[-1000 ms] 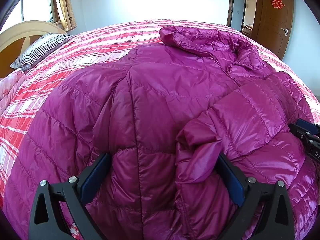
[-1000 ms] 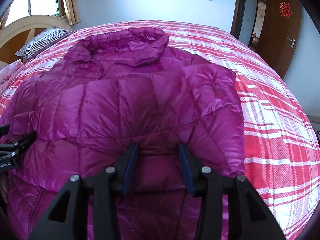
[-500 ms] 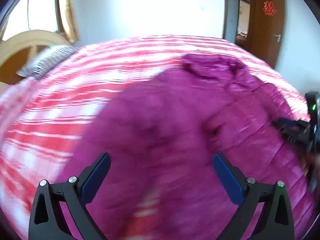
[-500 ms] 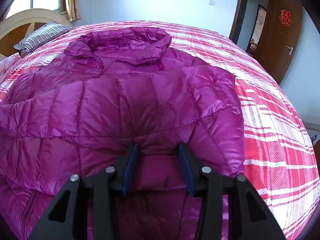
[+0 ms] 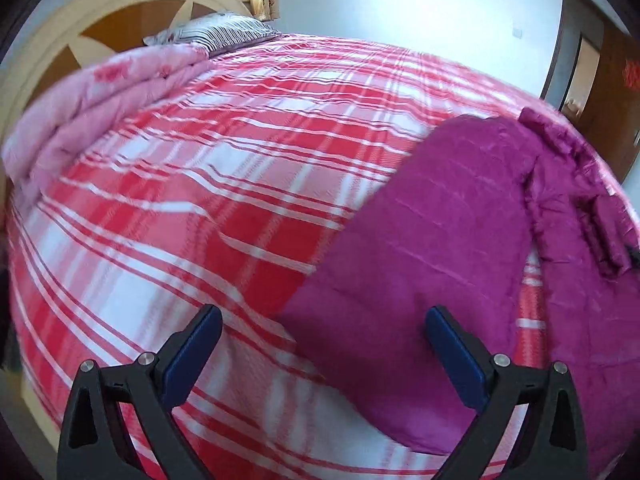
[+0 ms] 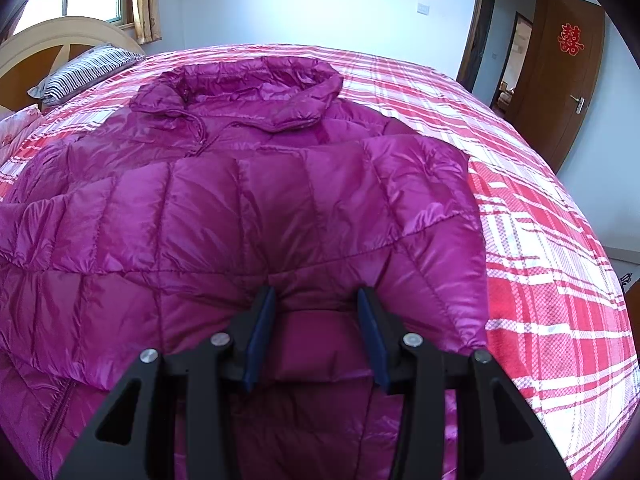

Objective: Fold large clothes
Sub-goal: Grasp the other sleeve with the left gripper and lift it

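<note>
The magenta down jacket lies spread on the bed, collar toward the far edge and hem toward the near edge, with the striped pillow and headboard off at the far left corner. One sleeve is already laid across the chest, its cuff end gathered near the hem.

The right tool is clamped on that cuff: a puckered fold of the quilted fabric sits pinched between the blue pads, the jaws held partly apart by the thickness of the padding.

The left tool has its jaws wide apart and holds nothing. It hovers over the red-and-white checked bedspread on the left side of the bed, with the other sleeve stretched out flat toward it; the cuff end lies between and just past the open pads without touching them. That view is blurred, so finer detail of the cuff cannot be told. A folded pink quilt sits by the headboard.

As a judgement, the fold is at an early stage: one sleeve is brought in, the second is not yet taken up, and the body of the jacket is not yet folded from hem to collar.
</note>
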Tool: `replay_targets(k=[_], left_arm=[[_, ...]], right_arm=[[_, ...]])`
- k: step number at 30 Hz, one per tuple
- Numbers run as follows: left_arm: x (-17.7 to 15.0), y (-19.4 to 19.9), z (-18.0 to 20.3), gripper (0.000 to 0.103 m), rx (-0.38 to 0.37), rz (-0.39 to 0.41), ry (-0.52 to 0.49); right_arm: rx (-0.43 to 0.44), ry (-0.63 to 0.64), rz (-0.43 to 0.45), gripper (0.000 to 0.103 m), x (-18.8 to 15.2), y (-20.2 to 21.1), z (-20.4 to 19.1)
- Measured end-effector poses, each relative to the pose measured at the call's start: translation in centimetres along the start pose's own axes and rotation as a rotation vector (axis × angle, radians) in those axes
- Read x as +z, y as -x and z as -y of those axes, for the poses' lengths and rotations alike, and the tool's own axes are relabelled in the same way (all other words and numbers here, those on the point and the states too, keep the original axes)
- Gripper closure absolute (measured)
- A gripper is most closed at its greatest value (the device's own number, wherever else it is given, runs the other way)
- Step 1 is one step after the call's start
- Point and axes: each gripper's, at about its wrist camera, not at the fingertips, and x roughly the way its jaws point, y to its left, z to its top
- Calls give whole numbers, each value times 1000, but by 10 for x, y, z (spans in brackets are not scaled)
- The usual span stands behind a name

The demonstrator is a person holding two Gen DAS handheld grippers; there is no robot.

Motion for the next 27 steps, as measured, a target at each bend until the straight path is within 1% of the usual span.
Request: replay_targets(k=[2, 3, 4, 5, 6, 7, 8, 10, 12, 17, 20, 25, 27], left_arm=[[-2, 1, 9, 6, -28, 10, 7], [-3, -1, 13, 10, -44, 6, 3], [-5, -4, 18, 22, -56, -4, -5], [-7, -8, 22, 28, -46, -17, -18], [-8, -11, 26, 34, -15, -21, -32], [-8, -10, 28, 48, -6, -3, -42], [-8, -8, 28, 56, -9, 11, -47], [-5, -2, 28, 70, -4, 26, -56], [-2, 5, 25, 80, -22, 50, -50], [13, 33, 17, 84, -45, 129, -19], [30, 53, 14, 85, -65, 199, -4], [65, 70, 15, 87, -38, 261, -41], [76, 71, 13, 87, -38, 266, -37]], right_arm=[[-7, 5, 2, 56, 0, 0, -1], [-12, 9, 3, 56, 0, 0, -2], [-16, 11, 3, 56, -1, 0, -2], [-18, 13, 4, 56, -1, 0, -3], [-19, 14, 5, 56, -1, 1, -3], [-18, 12, 5, 56, -1, 1, -3], [-18, 12, 5, 56, -1, 1, -3], [-19, 13, 5, 56, -1, 1, -3], [-23, 15, 6, 56, -1, 1, -3], [-25, 15, 6, 56, -1, 1, -4], [-26, 16, 7, 56, -1, 1, -4], [-28, 16, 8, 56, -1, 1, -4], [-26, 13, 8, 56, -1, 1, -3]])
